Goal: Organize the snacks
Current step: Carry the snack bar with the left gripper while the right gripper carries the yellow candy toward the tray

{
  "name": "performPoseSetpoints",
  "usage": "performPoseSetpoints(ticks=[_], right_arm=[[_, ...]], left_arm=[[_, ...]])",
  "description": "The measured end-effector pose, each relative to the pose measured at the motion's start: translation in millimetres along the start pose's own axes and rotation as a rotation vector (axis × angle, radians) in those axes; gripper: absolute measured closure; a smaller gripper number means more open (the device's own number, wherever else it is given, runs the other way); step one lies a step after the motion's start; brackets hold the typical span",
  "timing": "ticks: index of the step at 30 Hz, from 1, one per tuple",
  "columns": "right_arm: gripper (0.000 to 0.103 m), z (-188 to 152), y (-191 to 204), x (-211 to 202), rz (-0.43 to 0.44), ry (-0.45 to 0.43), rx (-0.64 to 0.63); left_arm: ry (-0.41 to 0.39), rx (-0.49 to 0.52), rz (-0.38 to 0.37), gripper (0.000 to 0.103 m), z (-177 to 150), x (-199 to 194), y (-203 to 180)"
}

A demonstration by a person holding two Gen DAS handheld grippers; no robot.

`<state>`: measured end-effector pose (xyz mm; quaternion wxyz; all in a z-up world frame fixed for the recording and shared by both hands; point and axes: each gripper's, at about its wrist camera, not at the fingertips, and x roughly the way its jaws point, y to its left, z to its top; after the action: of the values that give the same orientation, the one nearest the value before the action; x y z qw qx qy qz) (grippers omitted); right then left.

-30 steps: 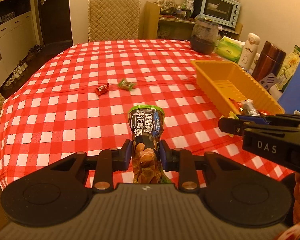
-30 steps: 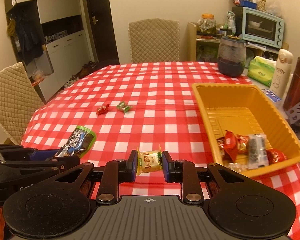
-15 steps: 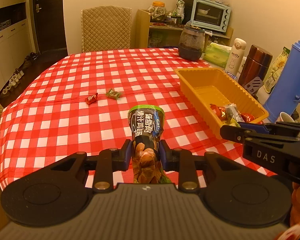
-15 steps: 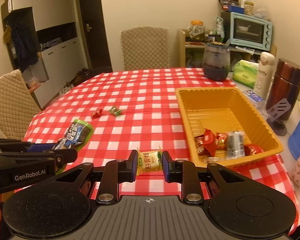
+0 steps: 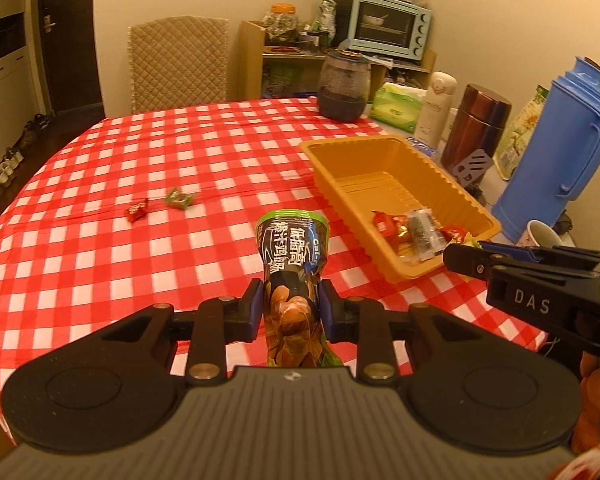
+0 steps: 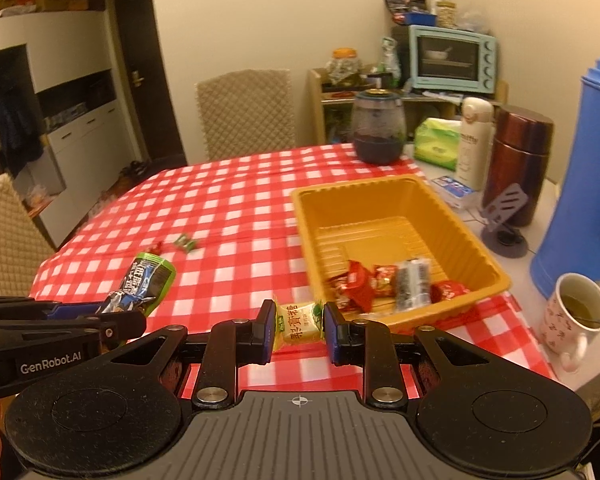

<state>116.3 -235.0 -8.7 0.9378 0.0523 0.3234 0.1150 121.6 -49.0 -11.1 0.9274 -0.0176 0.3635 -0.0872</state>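
Left claw (image 5: 291, 312) clamping snack pouch (image 5: 293, 264), right claw (image 6: 297, 330) clamping yellow candy (image 6: 298, 322), beside tray's near rim (image 6: 440, 312), bare tablecloth (image 5: 100, 260) leftward.

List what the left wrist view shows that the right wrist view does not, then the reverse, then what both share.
Only left wrist: the blue thermos's cap.
Only right wrist: the white cabinet and the tea inside the mug.
Both: the yellow tray, the red candy and green candy, and each hand-held gripper's held snack.
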Motion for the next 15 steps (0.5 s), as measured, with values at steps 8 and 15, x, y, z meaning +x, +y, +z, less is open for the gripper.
performPoseSetpoints(ticks=[8, 15], right_arm=[[0.077, 3.6, -34.2, -8.2, -0.048, -0.015, 0.051], [0.077, 7.5, -59.9, -12.3, -0.088, -0.021, 0.077]], left_arm=[[0.001, 0.031, -0.046, 0.077, 13.6, 12.4, -33.2], [0.000, 0.050, -0.077, 0.077, 24.7, 22.2, -57.5]])
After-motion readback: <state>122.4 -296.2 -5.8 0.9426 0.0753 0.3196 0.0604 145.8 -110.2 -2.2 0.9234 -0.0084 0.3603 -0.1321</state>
